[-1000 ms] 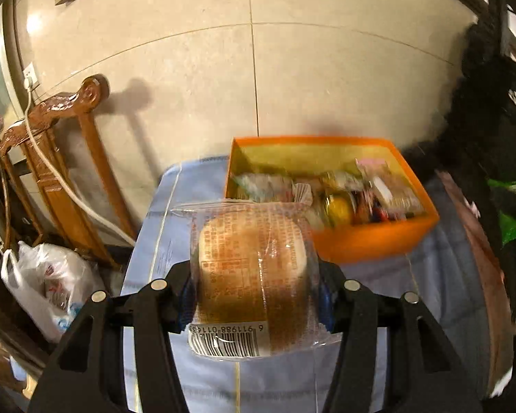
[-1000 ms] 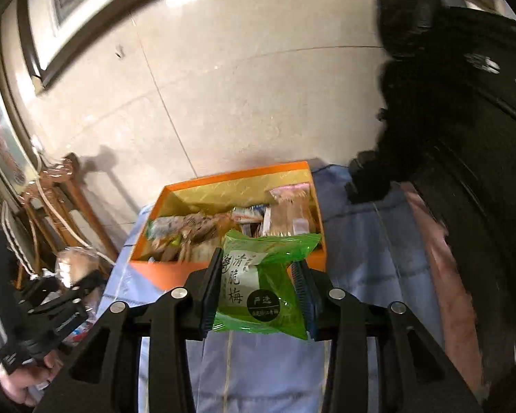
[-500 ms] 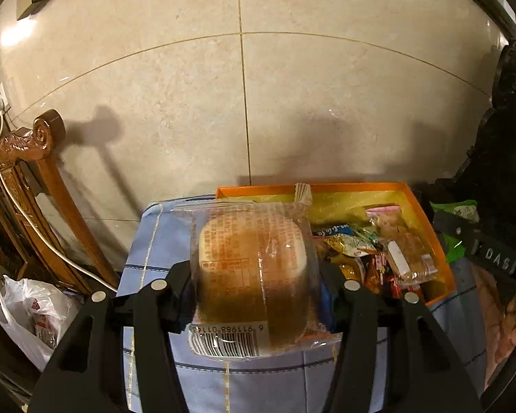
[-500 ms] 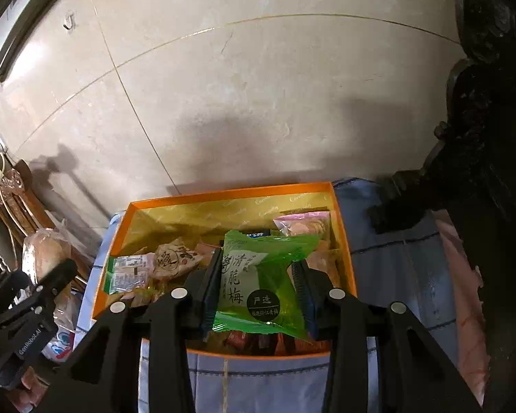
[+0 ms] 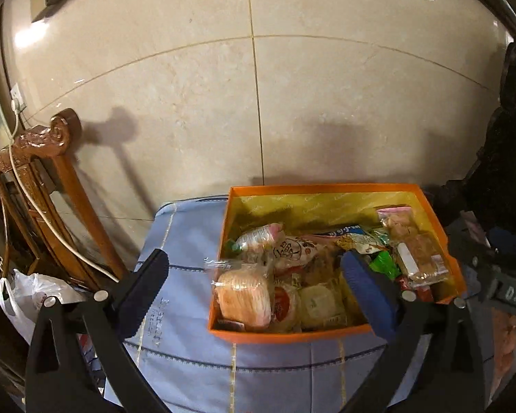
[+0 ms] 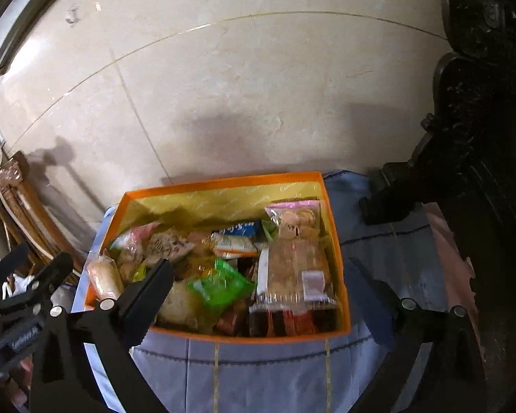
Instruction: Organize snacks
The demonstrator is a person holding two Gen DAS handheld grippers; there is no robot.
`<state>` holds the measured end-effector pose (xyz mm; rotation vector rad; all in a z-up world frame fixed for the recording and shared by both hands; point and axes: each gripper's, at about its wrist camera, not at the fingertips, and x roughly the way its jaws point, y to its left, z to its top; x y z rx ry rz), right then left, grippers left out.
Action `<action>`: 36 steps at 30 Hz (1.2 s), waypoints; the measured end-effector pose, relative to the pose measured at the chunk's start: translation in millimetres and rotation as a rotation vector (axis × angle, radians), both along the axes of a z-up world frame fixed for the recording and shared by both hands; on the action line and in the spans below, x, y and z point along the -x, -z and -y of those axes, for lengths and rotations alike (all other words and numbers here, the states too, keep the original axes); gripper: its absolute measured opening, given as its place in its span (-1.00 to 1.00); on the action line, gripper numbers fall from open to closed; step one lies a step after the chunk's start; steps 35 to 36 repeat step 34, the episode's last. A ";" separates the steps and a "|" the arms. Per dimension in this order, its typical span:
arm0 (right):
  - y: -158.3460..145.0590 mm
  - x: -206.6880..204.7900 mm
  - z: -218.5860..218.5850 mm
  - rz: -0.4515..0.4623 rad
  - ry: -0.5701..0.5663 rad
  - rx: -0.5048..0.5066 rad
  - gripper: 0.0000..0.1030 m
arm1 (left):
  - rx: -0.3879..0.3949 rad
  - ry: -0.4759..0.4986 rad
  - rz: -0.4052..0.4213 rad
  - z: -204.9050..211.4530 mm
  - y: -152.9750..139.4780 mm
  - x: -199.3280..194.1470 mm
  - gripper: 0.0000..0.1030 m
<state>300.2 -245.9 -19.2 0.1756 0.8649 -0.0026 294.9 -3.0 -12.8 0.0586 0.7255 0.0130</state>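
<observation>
An orange box (image 5: 285, 336) with a yellow lining, full of several wrapped snacks, stands on a blue cloth (image 5: 175, 354). The wrapped bread bun (image 5: 244, 297) lies in its near left corner; it also shows in the right wrist view (image 6: 103, 280). The green snack packet (image 6: 222, 285) lies in the middle of the box (image 6: 340, 275). My left gripper (image 5: 254, 285) is open and empty above the box's near edge. My right gripper (image 6: 261, 292) is open and empty above the box's front.
A carved wooden chair (image 5: 41, 179) with a white cable stands at the left, a white plastic bag (image 5: 27, 296) below it. A tiled wall (image 5: 258, 86) rises behind the box. Dark carved furniture (image 6: 481, 137) stands at the right.
Both grippers have opened. The bread bun dropped from the left gripper into the box's left corner, and the green packet dropped from the right gripper into the middle.
</observation>
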 end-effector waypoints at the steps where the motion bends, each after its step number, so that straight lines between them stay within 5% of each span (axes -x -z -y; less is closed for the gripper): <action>1: -1.5 9.1 -0.7 0.006 -0.001 0.008 0.93 | 0.016 -0.011 0.009 -1.6 -2.9 7.8 0.92; 5: 0.6 60.3 2.5 0.017 0.026 0.022 0.93 | 0.115 0.027 0.002 -3.3 -14.1 59.3 0.92; 17: 14.4 186.0 25.7 -0.014 0.090 -0.020 0.93 | 0.102 0.150 0.084 27.9 -44.0 174.9 0.92; 26: 21.0 215.5 27.7 -0.034 0.103 -0.015 0.93 | 0.069 0.154 0.159 32.3 -53.8 202.8 0.92; 36: 12.1 221.8 30.3 -0.019 0.115 0.002 0.93 | 0.097 0.116 0.065 18.9 -49.4 196.3 0.92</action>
